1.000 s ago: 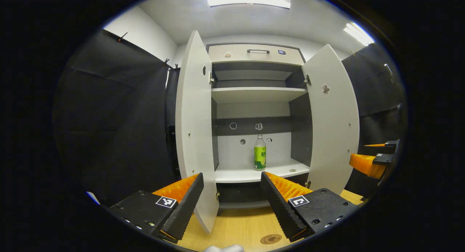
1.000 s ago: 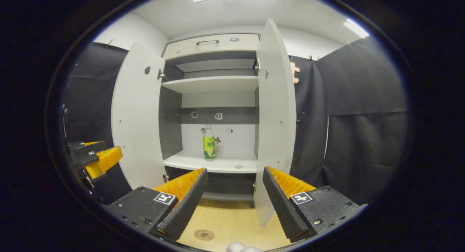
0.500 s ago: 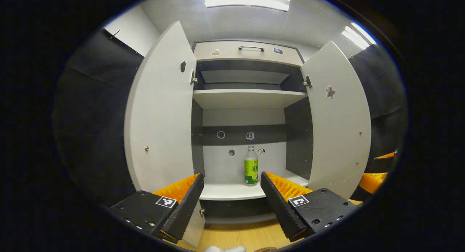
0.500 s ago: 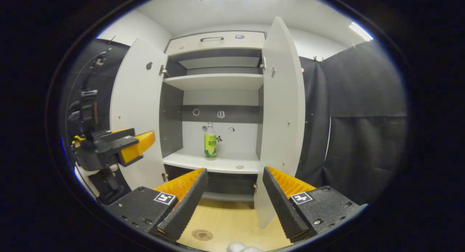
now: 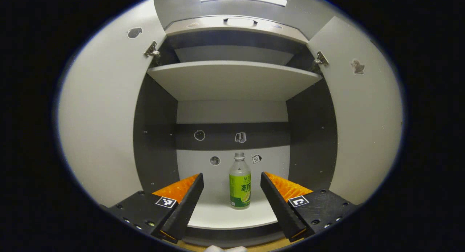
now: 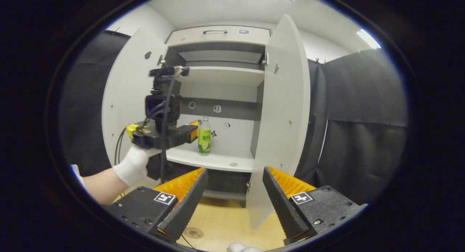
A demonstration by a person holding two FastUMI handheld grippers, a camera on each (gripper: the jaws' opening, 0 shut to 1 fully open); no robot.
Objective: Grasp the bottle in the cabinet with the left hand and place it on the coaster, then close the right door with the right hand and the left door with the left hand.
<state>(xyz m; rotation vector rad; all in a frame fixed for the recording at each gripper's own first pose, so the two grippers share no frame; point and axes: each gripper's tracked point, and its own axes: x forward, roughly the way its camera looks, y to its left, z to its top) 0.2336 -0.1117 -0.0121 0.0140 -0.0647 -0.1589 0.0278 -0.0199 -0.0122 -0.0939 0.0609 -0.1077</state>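
A clear bottle (image 5: 239,186) with a green label stands upright on the cabinet's lower shelf (image 5: 232,217). My left gripper (image 5: 231,179) is open and reaches into the cabinet; the bottle shows between its fingers, still a little farther in. In the right gripper view that left gripper (image 6: 190,132) is held by a gloved hand (image 6: 132,168) just left of the bottle (image 6: 204,135). My right gripper (image 6: 232,175) is open with nothing in it, back over the wooden table near the right door (image 6: 283,110). A round coaster (image 6: 193,232) lies on the table below it.
Both cabinet doors stand wide open: the left door (image 5: 105,114) and the right door (image 5: 363,110). An upper shelf (image 5: 232,77) spans the cabinet above the bottle. A small round thing (image 6: 233,164) lies on the lower shelf, right of the bottle. Black cloth hangs on both sides.
My left gripper has moved forward into the cabinet, so the bottle now sits between its open fingers. The right gripper has hardly moved.
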